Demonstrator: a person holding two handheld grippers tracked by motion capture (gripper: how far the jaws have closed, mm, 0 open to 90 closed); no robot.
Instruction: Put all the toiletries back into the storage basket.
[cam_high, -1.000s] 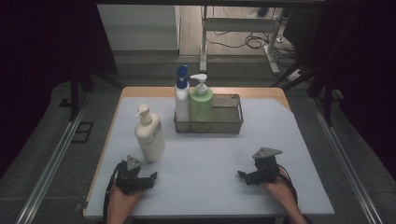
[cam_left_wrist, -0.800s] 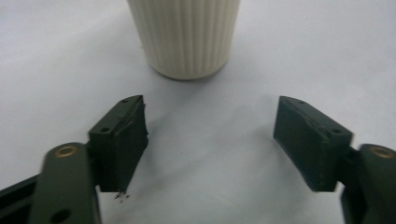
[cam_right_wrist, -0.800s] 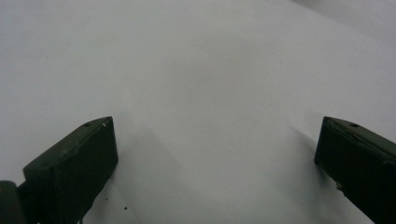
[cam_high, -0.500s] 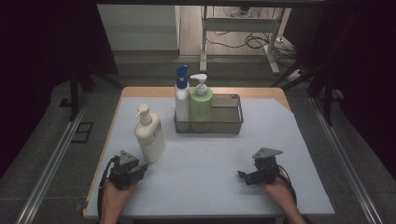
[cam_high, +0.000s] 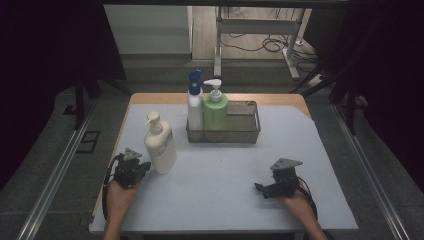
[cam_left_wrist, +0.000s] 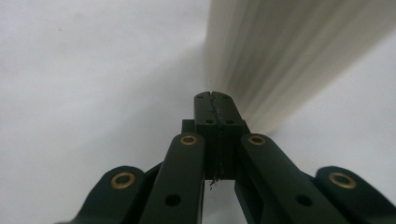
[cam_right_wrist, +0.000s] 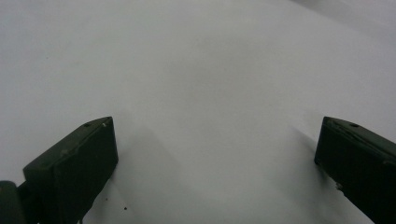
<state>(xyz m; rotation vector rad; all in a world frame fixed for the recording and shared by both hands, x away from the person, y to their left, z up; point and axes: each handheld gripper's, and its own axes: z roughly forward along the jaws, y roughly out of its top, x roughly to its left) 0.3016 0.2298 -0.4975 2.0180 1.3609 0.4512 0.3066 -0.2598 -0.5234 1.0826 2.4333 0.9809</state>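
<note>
A cream pump bottle stands upright on the pale blue mat, left of centre. My left gripper lies just to its left, tips almost at the bottle's base. In the left gripper view the jaws have just been closing and now meet with nothing between them, and the cream bottle rises blurred right behind them. My right gripper rests on the mat at the front right, pointing left. It stands open over bare mat.
A wire basket at the back centre holds a white bottle with a blue cap and a green pump bottle; its right half is free. The wooden table edge runs close to my left hand.
My left gripper has moved away from the person and up to the cream bottle's base, and its jaws have gone from wide open to shut. The right gripper has stayed put.
</note>
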